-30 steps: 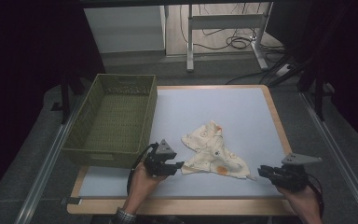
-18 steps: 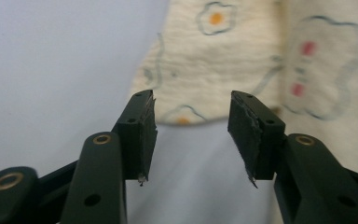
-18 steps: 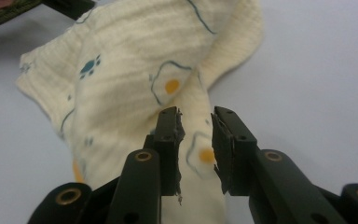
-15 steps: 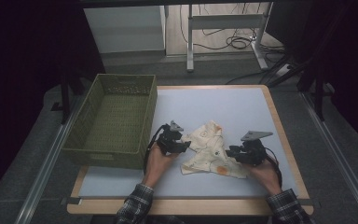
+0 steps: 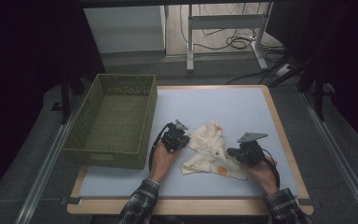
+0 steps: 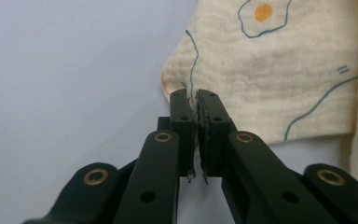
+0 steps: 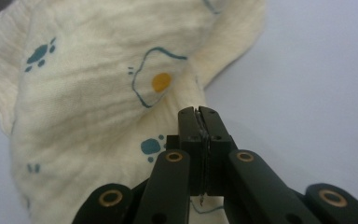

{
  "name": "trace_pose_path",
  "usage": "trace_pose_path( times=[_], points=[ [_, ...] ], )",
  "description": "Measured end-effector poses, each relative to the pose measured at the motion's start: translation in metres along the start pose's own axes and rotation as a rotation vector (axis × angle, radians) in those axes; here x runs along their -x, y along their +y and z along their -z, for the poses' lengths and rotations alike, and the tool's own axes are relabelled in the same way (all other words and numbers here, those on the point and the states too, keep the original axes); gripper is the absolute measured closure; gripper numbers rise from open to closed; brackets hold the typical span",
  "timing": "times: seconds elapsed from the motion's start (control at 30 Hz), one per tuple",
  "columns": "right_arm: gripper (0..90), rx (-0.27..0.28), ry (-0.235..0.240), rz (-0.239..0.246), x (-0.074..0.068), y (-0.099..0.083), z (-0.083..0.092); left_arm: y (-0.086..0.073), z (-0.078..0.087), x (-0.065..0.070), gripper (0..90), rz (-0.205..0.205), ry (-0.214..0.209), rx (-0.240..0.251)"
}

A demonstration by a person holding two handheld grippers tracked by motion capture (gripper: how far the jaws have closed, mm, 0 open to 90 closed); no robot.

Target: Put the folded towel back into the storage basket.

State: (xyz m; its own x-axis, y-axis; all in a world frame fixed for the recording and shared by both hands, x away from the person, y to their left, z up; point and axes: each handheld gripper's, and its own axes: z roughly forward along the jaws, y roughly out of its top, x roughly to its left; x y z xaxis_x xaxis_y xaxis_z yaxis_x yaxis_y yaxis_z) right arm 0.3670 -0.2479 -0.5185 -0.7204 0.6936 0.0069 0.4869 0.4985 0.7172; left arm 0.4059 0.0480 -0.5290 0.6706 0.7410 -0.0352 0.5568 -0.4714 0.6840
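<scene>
Cream cloth [image 5: 209,151]: crumpled on the bench [image 5: 242,105], not yet lifted.
Left tongs [image 6: 195,100]: just closed, pinching its edge.
Right tongs [image 7: 199,116]: just closed, pinching the opposite edge.
Green basket [image 5: 77,142]: empty.

The high view looks forward and down from above the person's side of the desk [image 5: 242,100], far enough to take in its whole top. The left gripper view rides on the left hand-held gripper [image 6: 195,105], close above the cream cloth [image 6: 279,70]. The right gripper view sits equally near on the right hand-held gripper [image 7: 199,116]. All three views share that cloth.
</scene>
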Motion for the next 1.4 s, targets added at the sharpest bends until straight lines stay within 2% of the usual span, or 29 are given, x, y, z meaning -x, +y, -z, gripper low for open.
trace_pose_path(
  times=[0.03,0.1,0.17,0.3,0.37,0.47,0.53,0.57,0.63,0.73,0.83,0.9,0.93,0.97,1.0,1.03,1.07,1.13,1.2,1.23,1.27,1.3,1.33,1.37,1.4],
  points=[
    [89.3,0.017,-0.023,-0.007,0.005,-0.001,0.010,0.004,0.002,-0.002,86.8,-0.022,0.031,-0.004],
    [89.3,0.028,-0.056,-0.016,0.013,-0.002,0.022,0.006,0.003,-0.003,86.6,-0.022,0.041,0.000],
    [89.2,0.030,-0.069,-0.024,0.018,-0.004,0.028,0.010,0.007,-0.006,86.5,-0.031,0.070,0.011],
    [89.2,0.032,-0.125,-0.068,0.037,-0.014,0.051,0.019,0.011,-0.011,85.9,-0.051,0.159,0.026],
    [88.9,0.014,-0.116,-0.116,0.048,-0.028,0.060,0.022,0.009,-0.014,84.3,-0.051,0.165,0.016],
    [86.4,-0.008,-0.088,-0.127,0.050,-0.040,0.061,0.021,0.007,-0.014,75.6,-0.045,0.179,0.020],
    [83.6,0.004,-0.084,-0.130,0.049,-0.042,0.063,0.020,0.007,-0.013,67.9,-0.036,0.177,0.031],
    [78.0,0.034,-0.096,-0.131,0.050,-0.038,0.067,0.019,0.009,-0.013,64.4,-0.019,0.164,0.047],
    [75.0,0.057,-0.103,-0.126,0.052,-0.029,0.068,0.019,0.012,-0.010,56.9,-0.021,0.156,0.055],
    [72.4,0.079,-0.094,-0.104,0.050,-0.012,0.062,0.017,0.013,-0.003,52.8,-0.025,0.125,0.059],
    [70.8,0.084,-0.068,-0.083,0.045,0.005,0.046,0.015,0.009,0.003,50.4,-0.040,0.086,0.055],
    [69.9,0.075,-0.063,-0.071,0.041,0.014,0.032,0.013,0.006,0.006,49.7,-0.051,0.080,0.046],
    [69.9,0.075,-0.063,-0.071,0.041,0.014,0.032,0.013,0.006,0.006,49.2,-0.051,0.080,0.046],
    [69.5,0.070,-0.068,-0.064,0.039,0.022,0.019,0.012,0.004,0.007,48.9,-0.056,0.079,0.041],
    [69.5,0.070,-0.068,-0.064,0.039,0.022,0.019,0.012,0.004,0.007,48.6,-0.056,0.079,0.041],
    [69.6,0.062,-0.081,-0.061,0.039,0.028,0.006,0.010,0.004,0.006,48.2,-0.050,0.080,0.040],
    [69.6,0.062,-0.081,-0.061,0.039,0.028,0.006,0.010,0.004,0.006,48.1,-0.050,0.080,0.040],
    [70.6,0.056,-0.040,-0.097,0.039,0.033,-0.009,0.008,0.008,0.002,47.1,-0.037,0.084,0.051],
    [72.2,0.050,0.012,-0.101,0.032,0.033,-0.016,0.008,0.012,0.000,46.1,-0.030,0.086,0.062],
    [72.6,0.041,0.031,-0.088,0.026,0.033,-0.018,0.008,0.014,-0.001,45.9,-0.028,0.087,0.065],
    [72.6,0.041,0.031,-0.088,0.026,0.033,-0.018,0.008,0.014,-0.001,45.7,-0.028,0.087,0.065],
    [73.5,0.031,0.059,-0.059,0.013,0.032,-0.022,0.008,0.017,-0.003,45.0,-0.023,0.095,0.072],
    [73.5,0.031,0.059,-0.059,0.013,0.032,-0.022,0.008,0.017,-0.003,44.9,-0.023,0.095,0.072],
    [73.5,0.025,0.080,-0.036,0.001,0.030,-0.024,0.009,0.018,-0.005,44.7,-0.013,0.092,0.079],
    [73.5,0.025,0.088,-0.025,-0.005,0.030,-0.025,0.009,0.019,-0.005,43.8,-0.010,0.093,0.082]
  ],
)
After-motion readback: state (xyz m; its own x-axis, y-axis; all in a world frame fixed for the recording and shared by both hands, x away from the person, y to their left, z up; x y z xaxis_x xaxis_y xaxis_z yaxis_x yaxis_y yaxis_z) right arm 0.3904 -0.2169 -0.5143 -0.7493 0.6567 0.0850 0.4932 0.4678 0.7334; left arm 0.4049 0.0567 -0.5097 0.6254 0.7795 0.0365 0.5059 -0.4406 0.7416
